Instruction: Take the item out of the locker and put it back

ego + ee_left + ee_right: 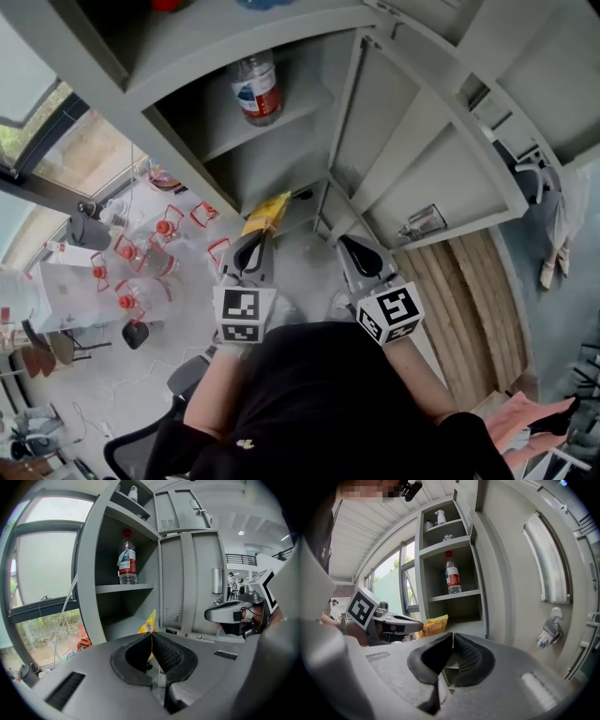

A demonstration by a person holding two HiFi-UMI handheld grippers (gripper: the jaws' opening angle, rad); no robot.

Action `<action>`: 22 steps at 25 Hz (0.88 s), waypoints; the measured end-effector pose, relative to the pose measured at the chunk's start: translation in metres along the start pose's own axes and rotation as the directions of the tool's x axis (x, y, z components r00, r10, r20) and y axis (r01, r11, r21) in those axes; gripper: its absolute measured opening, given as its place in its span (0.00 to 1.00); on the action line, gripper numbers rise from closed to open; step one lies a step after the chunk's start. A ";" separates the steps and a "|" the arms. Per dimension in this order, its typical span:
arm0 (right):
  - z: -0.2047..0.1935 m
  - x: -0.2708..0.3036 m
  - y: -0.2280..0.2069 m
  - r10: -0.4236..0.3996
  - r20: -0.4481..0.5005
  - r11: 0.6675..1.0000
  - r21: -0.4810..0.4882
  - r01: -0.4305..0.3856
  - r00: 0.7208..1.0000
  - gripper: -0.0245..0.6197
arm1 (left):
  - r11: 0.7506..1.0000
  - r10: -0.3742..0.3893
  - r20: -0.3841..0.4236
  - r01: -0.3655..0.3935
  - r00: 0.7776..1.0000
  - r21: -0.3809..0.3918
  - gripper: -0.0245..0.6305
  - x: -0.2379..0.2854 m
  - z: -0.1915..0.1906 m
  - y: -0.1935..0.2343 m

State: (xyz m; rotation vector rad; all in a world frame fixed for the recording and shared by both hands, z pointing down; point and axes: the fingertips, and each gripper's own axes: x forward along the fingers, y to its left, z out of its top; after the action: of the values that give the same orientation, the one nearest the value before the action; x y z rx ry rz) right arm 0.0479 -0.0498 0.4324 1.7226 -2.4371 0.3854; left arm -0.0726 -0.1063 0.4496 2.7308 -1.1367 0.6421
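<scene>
A yellow snack packet (pixel 267 214) sticks out of my left gripper (pixel 251 246), just in front of the grey locker's (pixel 281 178) lower open compartment. In the left gripper view the packet (pixel 148 622) is pinched edge-on, and the left gripper (pixel 151 634) is shut on it. My right gripper (pixel 354 246) hovers beside it to the right, near the locker's open door (pixel 441 150). Its pads meet with nothing between them, so the right gripper (pixel 452 637) is shut. From that side I see the packet (pixel 433 624) at the left gripper's (pixel 401 625) tip.
A clear water bottle with a red cap (pixel 256 89) (pixel 127 559) (pixel 452 576) stands on the shelf above. A white spray bottle (pixel 439 516) sits one shelf higher. The door carries a metal latch (pixel 548 632). Red-capped bottles (pixel 141 262) lie by the window at the left.
</scene>
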 end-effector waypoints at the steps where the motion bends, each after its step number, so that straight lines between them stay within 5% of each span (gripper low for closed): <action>1: 0.000 -0.001 -0.002 -0.007 0.000 1.000 0.001 0.007 1.000 0.04 | 1.000 -0.006 0.001 0.006 1.000 0.004 0.07 0.004 0.002 -0.001; 22: -0.001 -0.008 -0.036 -0.123 0.002 0.992 0.014 0.123 0.992 0.04 | 0.997 -0.066 -0.007 0.066 0.998 0.051 0.07 0.069 0.018 0.009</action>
State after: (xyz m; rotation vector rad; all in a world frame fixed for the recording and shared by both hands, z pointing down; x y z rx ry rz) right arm 0.0846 -0.0541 0.4364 1.8682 -2.3196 0.3861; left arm -0.0291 -0.1626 0.4618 2.7943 -1.0385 0.6793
